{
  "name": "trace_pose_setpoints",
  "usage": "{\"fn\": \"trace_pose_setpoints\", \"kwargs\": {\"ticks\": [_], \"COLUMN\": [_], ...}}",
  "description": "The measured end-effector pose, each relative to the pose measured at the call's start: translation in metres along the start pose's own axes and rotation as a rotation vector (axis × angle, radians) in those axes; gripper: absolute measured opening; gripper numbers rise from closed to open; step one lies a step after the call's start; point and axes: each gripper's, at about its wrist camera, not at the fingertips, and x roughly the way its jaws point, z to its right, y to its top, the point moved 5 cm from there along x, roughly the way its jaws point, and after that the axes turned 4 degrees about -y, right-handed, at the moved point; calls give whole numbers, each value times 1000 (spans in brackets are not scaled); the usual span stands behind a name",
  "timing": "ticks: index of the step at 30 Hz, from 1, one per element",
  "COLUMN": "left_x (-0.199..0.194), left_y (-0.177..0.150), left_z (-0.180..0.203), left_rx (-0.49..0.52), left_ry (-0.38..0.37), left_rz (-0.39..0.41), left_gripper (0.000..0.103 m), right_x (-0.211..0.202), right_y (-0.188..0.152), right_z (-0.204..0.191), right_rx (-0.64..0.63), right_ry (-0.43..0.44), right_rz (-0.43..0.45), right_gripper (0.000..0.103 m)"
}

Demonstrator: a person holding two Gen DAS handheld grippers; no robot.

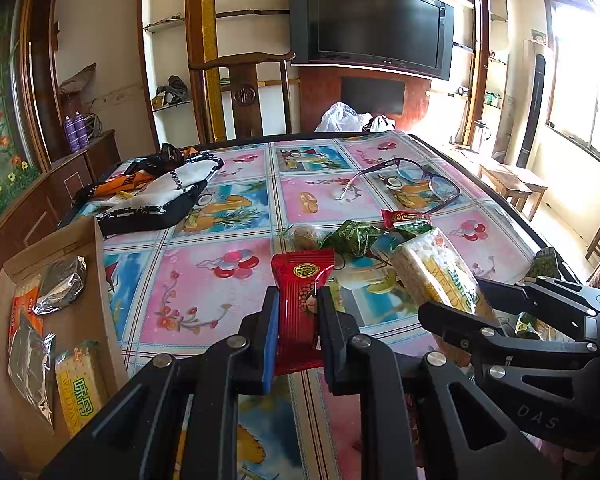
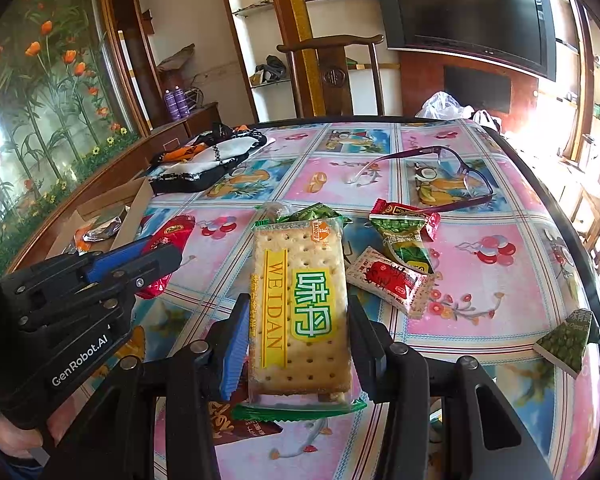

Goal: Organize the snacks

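Two packets lifted off the table: left gripper clamps a red snack packet; right gripper pinches the cracker pack. Next, likely: carry both leftward into the cardboard box (already part-filled), then release.

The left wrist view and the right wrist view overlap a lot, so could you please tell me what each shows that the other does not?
Only the left wrist view shows the cracker packet already lying in the cardboard box, and the left tool shut on the red snack packet.

Only the right wrist view shows the white and red sachet and the right tool gripping the Weidan cracker pack head-on.

Both show the glasses, the television and the patterned tablecloth.
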Motion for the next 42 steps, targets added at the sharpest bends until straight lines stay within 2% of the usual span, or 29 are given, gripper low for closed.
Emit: {"fn": "trace_pose_setpoints", "kwargs": {"ticks": [25,42], "left_x": [-16,-41], "left_y": [8,21], "left_z": [-1,-27], "left_rx": [-21,-103], "left_ry": [-20,-54], "left_rz": [44,108], "left_gripper": [17,17], "right_x": [0,-3], "right_y": [0,3], "right_z": [-1,-15], "right_rx": [0,43], "right_ry": [-26,-23], "right_rz": [3,36], "right_gripper": [49,49]}}
